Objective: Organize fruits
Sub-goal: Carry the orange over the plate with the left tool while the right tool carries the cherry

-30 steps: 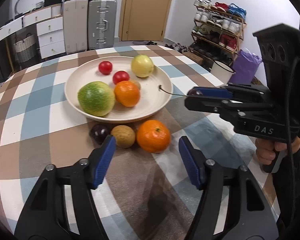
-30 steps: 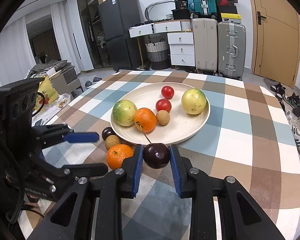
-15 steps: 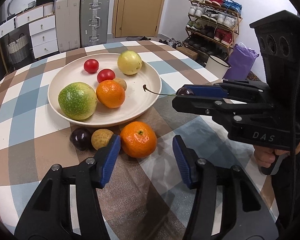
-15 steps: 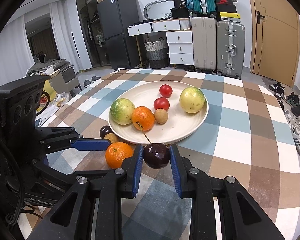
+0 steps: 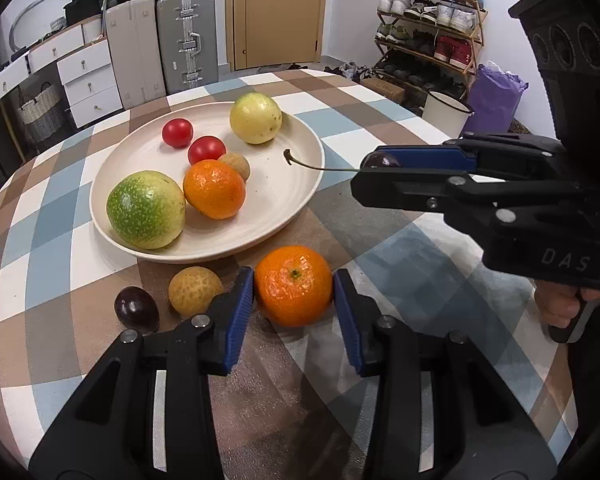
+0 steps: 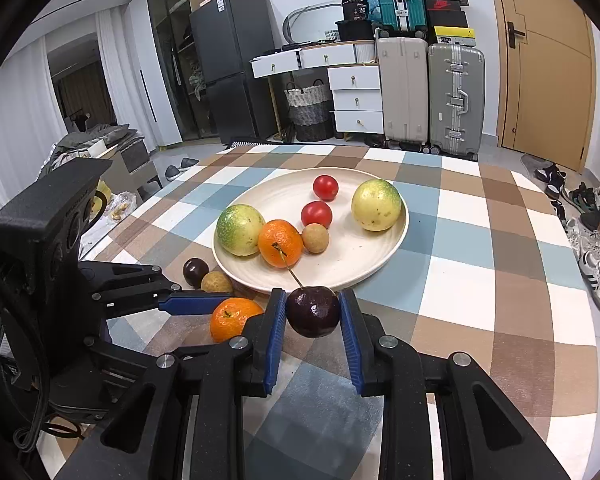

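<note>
On checked tablecloth (image 5: pixel 40 264): left gripper (image 5: pixel 294 300), jaws flanking orange (image 5: pixel 294 290) beside plate (image 5: pixel 288 208), contact uncertain. Right gripper (image 6: pixel 312 316) clamps stemmed dark cherry (image 6: pixel 313 312) near plate rim.

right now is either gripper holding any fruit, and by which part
The right gripper clamps a dark cherry by its round sides, stem free. The left gripper brackets the orange; whether it grips yet is unclear.

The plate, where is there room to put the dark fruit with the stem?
The plate is bare on its near right part, in front of the yellow fruit. Its left side is crowded: green fruit, orange and small brown fruit bunch together.
</note>
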The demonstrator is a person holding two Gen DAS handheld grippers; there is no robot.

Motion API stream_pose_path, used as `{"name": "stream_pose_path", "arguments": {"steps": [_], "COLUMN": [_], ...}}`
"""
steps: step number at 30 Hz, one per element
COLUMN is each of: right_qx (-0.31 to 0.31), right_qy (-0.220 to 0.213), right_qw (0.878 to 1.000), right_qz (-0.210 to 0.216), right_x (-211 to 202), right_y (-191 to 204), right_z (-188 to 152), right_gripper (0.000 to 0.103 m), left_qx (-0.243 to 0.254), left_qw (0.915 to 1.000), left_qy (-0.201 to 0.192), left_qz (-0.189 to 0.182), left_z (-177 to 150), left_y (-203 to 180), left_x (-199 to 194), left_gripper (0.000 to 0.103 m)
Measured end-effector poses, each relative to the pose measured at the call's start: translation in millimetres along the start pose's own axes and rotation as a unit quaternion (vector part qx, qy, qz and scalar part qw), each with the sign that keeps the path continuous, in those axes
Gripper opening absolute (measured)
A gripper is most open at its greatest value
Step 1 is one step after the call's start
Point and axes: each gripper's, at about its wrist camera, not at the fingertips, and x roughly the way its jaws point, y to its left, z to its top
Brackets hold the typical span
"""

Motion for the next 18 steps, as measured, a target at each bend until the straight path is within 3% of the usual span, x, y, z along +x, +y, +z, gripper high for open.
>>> {"name": "stream_pose_path", "arguments": {"steps": [9,18], "right_qx": [0.007,0.019], "right_qy": [-0.007,-0.03], "right_qw": [1.0,0.999], "right_qz": [-0.004,-0.011], "right_x": [-2.1,-10.1], "right_y": [-3.1,-7.9], "right_z": [0.5,3.4], "right_gripper": [0.027,0.027], "left_qx": [-0.032,-0.067], "left_qw": [0.9986,0.9954], "left_qy": [-0.039,-0.068], "left_qz": [-0.017,0.003], "left_z": [1.7,6.4], "left_y": [17.0,46.6], "left_x": [-21.1,-43.1], "left_gripper": [0.037,0.037]}}
